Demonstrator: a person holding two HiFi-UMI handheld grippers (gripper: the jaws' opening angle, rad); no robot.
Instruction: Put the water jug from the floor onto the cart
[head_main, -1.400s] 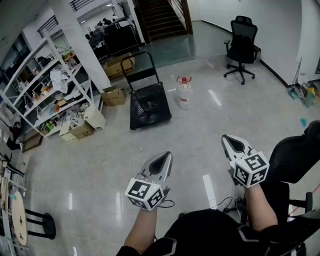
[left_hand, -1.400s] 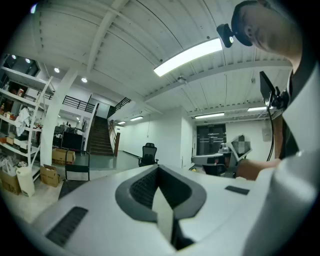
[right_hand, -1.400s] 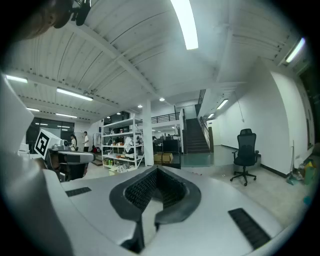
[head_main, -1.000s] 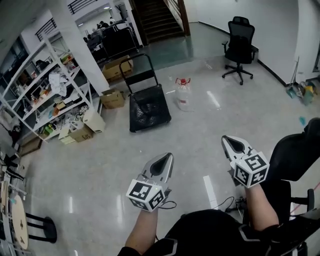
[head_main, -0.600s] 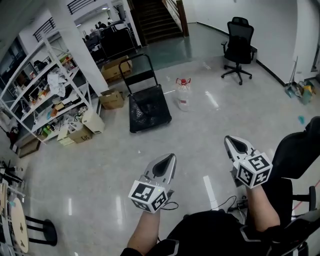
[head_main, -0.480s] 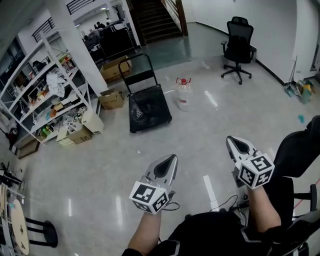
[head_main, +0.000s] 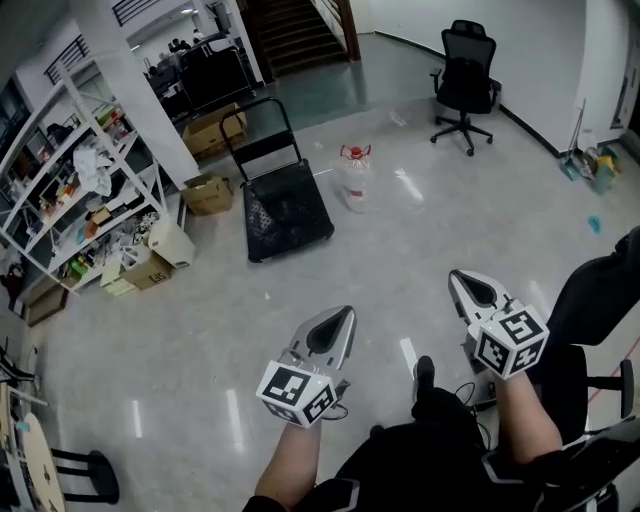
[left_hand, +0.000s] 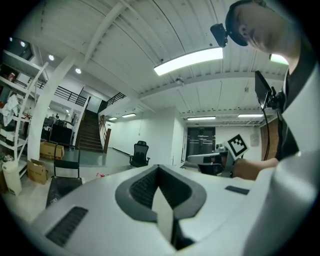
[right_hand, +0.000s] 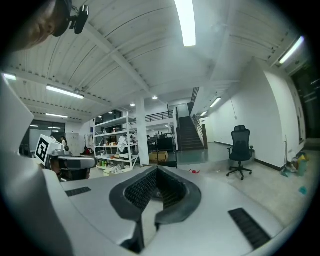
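so the clear plastic water jug with the red cap (head_main: 354, 182) was standing upright on the shiny grey floor (head_main: 200, 330), upper middle of the head view; it sat just to the right of the black flat platform cart (head_main: 288, 214), not on it, with a thin strip of floor between the two; the cart's deck looked like dark mesh, and its tall end pointed at the top of the frame; both grippers were down in the lower half of the picture, well apart from jug and cart; the left gripper (head_main: 342, 316) was lower centre and the right gripper (head_main: 461, 281) lower right, both aimed roughly up the frame; in the left gripper view the two jaws met along one seam with nothing between them, so closed and empty; same deal in the right gripper view, jaws pressed together and holding nothing; a black swivel office chair (head_main: 463, 80) stood upper right; a white metal shelf rack full of clutter (head_main: 80, 200) filled the upper left, with brown cardboard boxes (head_main: 208, 193) on the floor near its foot; a dark staircase (head_main: 290, 25) ran off the top edge; the person's dark-clothed lap (head_main: 420, 470) showed at bottom centre
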